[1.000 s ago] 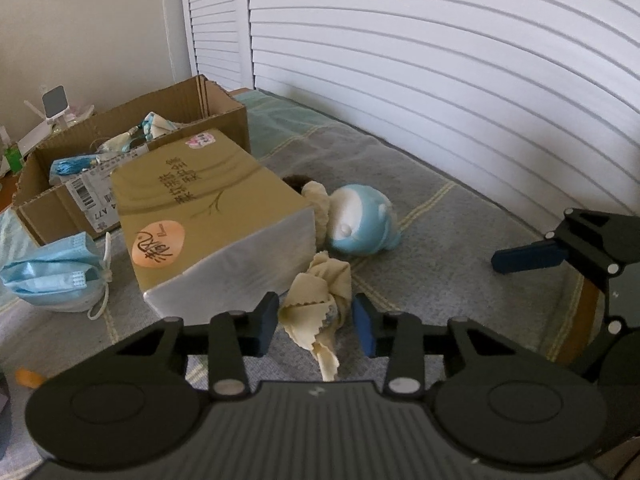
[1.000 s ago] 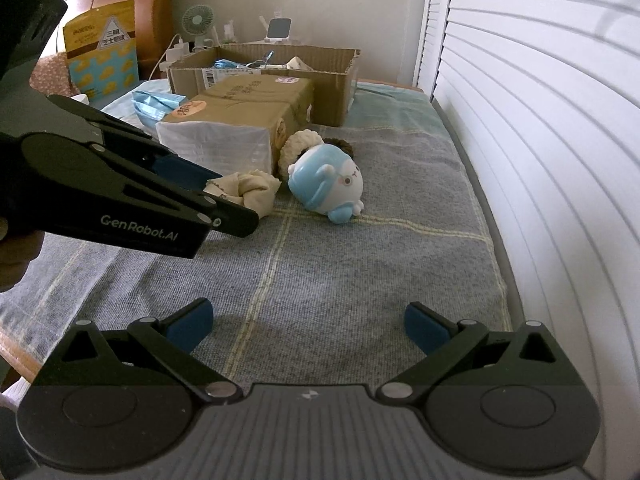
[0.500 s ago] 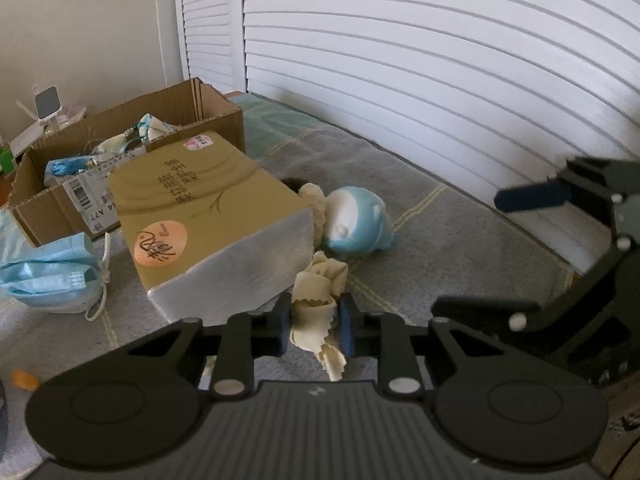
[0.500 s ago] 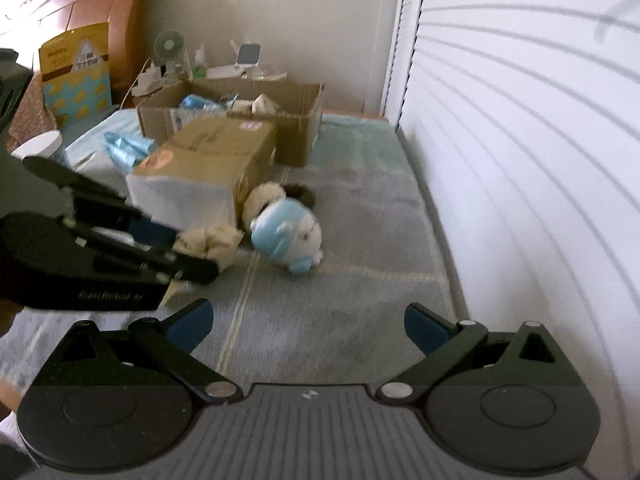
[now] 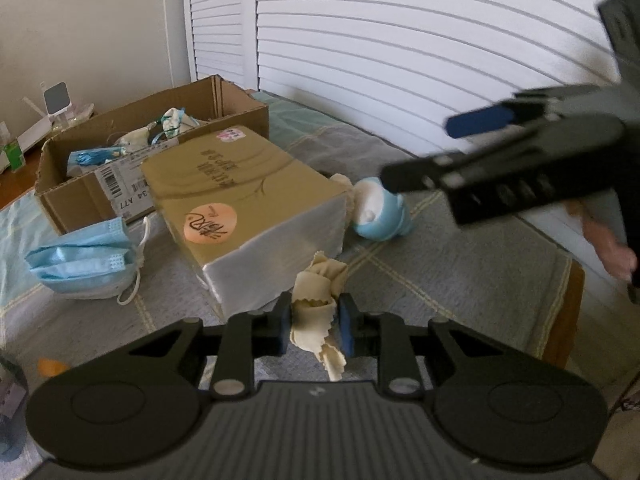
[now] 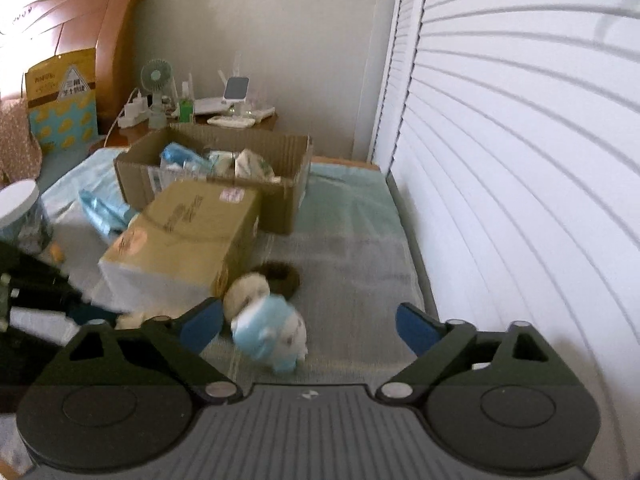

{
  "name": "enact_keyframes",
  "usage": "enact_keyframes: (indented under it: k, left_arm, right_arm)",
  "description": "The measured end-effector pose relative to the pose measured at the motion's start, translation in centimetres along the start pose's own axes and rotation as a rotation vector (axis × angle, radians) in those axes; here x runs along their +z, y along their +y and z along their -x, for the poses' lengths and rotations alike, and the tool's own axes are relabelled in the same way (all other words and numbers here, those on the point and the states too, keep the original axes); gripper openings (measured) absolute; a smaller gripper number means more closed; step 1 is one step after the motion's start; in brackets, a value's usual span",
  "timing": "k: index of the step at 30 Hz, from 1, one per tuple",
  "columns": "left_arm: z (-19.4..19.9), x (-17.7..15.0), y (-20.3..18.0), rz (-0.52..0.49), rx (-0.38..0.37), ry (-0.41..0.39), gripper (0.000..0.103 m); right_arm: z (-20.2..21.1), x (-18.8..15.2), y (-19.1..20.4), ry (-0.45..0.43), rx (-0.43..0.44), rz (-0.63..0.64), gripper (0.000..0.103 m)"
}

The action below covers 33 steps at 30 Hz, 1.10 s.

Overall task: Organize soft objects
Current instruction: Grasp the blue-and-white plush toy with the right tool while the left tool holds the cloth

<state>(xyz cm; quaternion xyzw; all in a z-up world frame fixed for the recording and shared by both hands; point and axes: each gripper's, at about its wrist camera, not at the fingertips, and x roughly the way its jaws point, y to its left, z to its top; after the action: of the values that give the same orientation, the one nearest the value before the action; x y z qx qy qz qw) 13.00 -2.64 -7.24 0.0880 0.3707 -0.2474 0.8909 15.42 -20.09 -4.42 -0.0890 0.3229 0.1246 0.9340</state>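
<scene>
Left gripper (image 5: 312,326) is pinching the cream cloth (image 5: 318,300) between its blue pads, jaws pressed in on the crumpled fabric w/ a frayed corner dangling below. The cloth is sitting just in front of the gold tissue pack (image 5: 244,204), right at its silvery near end, over the grey checked blanket (image 5: 460,272).

Right gripper (image 6: 308,326) is hanging w/ its jaws spread wide, nothing btwn them. From the left cam it's showing up high on the right, one blue pad pointing toward the shutters (image 5: 400,40). Under it the blue-and-white plush toy (image 6: 270,334) is lying on the blanket, blurred in the right cam, next to the far corner of the tissue pack. A dark brown ring-shaped thing (image 6: 282,276) is lying just behind the plush; can't tell what it is.

Blue face mask (image 5: 86,260) is resting on the blanket left of the tissue pack. Behind both, the open cardboard box (image 5: 132,156) is holding a jumble of blue and white soft bits. Nightstand (image 6: 224,120) w/ a small fan (image 6: 156,80) is standing in the far corner.
</scene>
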Motion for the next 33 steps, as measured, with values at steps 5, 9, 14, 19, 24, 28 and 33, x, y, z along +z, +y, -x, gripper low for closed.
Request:
enact_keyframes:
  k: [5,9,14,19,24,28,33]
  left_arm:
    - [0.0,0.0,0.3,0.009,-0.01,-0.006,0.023]
    - [-0.1,-0.1,0.3,0.009,-0.017,-0.006,0.023]
    - [-0.2,0.0,0.4,0.014,-0.025,-0.003,0.023]
    - [-0.4,0.1,0.6,0.023,-0.022,0.001,0.023]
    - [-0.5,0.0,0.6,0.028,-0.023,0.002,0.023]
    - [-0.3,0.0,0.6,0.026,-0.025,-0.001,0.023]
    - [-0.3,0.0,0.7,0.027,-0.029,0.0,0.023]
  right_arm:
    - [-1.4,1.3,-0.2,0.024,0.067,-0.011,0.073]
    - [-2.7,1.4,-0.2,0.066,0.107,-0.02,0.062]
    - [-4.1,1.3,-0.3,0.098,0.141,-0.037,0.061]
    - [-4.7,1.5,-1.2,0.108,0.073,-0.055,0.061]
    - [-5.1,1.4,-2.1,0.127,0.0,-0.058,0.061]
    - [-4.8,0.9,-2.5,0.143,-0.032,-0.059,0.061]
    - [-3.4,0.4,-2.4,0.145,-0.033,-0.07,0.061]
